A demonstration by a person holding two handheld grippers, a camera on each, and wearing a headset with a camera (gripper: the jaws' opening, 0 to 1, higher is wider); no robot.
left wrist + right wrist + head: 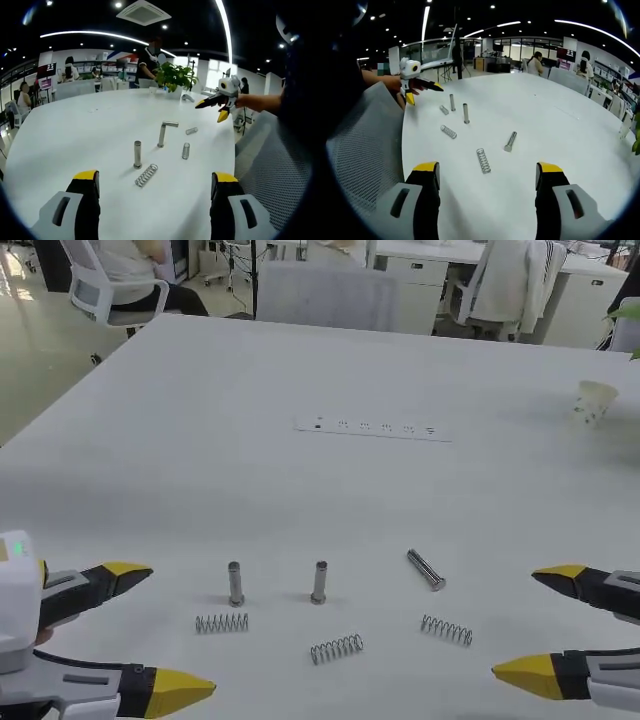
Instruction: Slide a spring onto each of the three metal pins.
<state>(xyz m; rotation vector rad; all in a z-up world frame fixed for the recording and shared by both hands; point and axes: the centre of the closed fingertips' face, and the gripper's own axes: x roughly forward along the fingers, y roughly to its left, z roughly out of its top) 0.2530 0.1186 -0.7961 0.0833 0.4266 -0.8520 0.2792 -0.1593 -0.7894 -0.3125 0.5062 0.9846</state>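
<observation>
The left gripper (181, 628) is held wide open over the near left of the white table (300, 480), with nothing gripped. The right gripper (515, 623) is likewise wide open and empty. The left pin (235, 583) and middle pin (319, 582) are stood upright; the third pin (425, 569) is laid flat. The left spring (221, 623), middle spring (336, 648) and right spring (446, 630) are laid just before them.

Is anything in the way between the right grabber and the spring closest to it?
No, nothing visible. The right gripper, its fingers open, has just bare table between it and the nearest spring. The lying pin sits a bit farther off, not in the path.
</observation>
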